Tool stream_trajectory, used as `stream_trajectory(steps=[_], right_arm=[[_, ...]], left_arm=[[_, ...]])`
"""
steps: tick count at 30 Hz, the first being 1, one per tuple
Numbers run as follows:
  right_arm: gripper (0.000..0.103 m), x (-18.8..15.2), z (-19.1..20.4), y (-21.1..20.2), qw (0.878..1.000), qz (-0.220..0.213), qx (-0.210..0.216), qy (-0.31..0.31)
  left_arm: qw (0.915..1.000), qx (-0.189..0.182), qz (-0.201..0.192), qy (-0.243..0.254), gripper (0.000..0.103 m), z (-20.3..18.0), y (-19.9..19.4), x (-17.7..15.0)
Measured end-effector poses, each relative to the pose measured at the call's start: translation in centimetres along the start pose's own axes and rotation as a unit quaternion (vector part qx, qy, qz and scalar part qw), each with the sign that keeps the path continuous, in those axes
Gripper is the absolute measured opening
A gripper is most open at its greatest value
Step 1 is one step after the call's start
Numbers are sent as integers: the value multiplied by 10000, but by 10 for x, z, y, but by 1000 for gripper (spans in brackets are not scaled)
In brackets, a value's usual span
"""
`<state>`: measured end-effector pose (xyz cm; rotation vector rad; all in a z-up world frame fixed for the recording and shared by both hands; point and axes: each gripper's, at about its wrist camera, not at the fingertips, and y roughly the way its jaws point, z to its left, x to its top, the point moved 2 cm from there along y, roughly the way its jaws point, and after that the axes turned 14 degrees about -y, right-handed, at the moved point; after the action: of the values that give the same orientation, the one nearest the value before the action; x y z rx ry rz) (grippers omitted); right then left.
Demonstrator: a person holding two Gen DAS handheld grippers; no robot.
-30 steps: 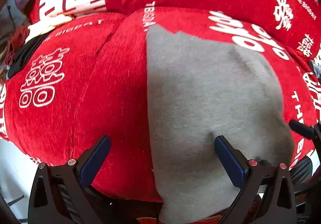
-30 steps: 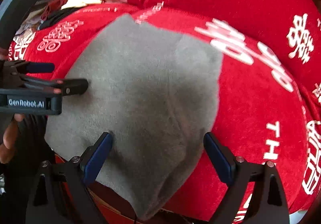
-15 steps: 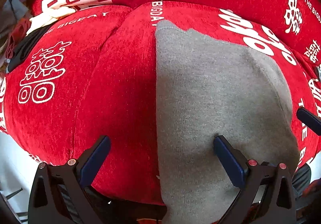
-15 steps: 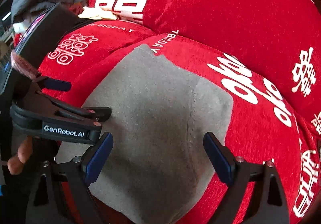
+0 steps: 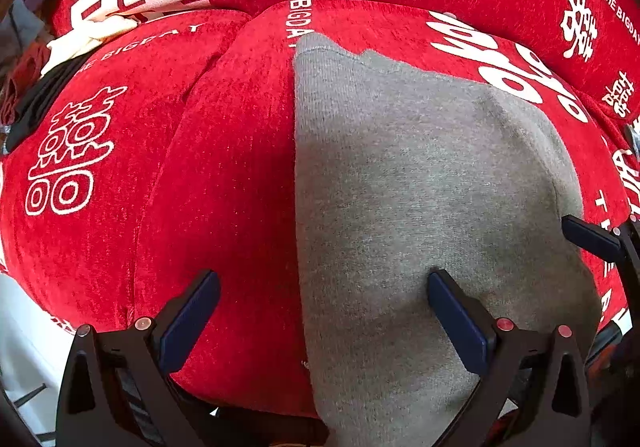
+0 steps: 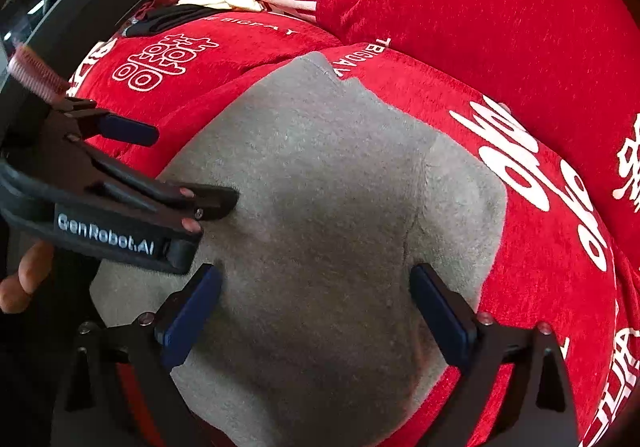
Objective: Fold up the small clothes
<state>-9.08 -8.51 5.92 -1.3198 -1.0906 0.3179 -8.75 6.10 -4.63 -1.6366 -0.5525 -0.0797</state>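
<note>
Both open grippers, left gripper [image 5: 322, 311] and right gripper [image 6: 314, 305], hover over the grey garment [image 5: 420, 187].

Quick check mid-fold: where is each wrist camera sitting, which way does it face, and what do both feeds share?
Left wrist: on the left gripper, open, facing the red printed sofa cover; right gripper's tip at right edge.
Right wrist: on the right gripper, open, looking down-forward; a hand shows.
Shared: the grey knit garment, lying flat.
</note>
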Motion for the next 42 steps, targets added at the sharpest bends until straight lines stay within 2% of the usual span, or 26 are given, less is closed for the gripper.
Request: stream_trajectory(steps=[5, 14, 20, 26, 31, 36, 42], right_arm=[[99, -6, -3, 1, 9999, 83, 60, 86], [99, -6, 3, 2, 9993, 385, -37, -20], [103, -6, 7, 8, 9990, 427, -131, -81], [103, -3, 3, -5, 9984, 514, -119, 182], [103, -5, -2, -26, 9979, 421, -324, 380], [103, -10, -17, -46, 9957, 283, -497, 731], [103, -16, -20, -56, 9928, 251, -694, 942]], left_arm=[[10000, -41, 8, 19, 103, 0, 1, 0], [9999, 106, 29, 73, 103, -3, -2, -1], [9999, 95, -31, 67, 103, -2, 1, -3], [9999, 10, 97, -41, 103, 1, -10, -3], [9998, -165, -133, 46, 103, -5, -32, -8], [9979, -418, -457, -205, 103, -4, -57, -4], [9979, -142, -609, -160, 103, -6, -62, -7]])
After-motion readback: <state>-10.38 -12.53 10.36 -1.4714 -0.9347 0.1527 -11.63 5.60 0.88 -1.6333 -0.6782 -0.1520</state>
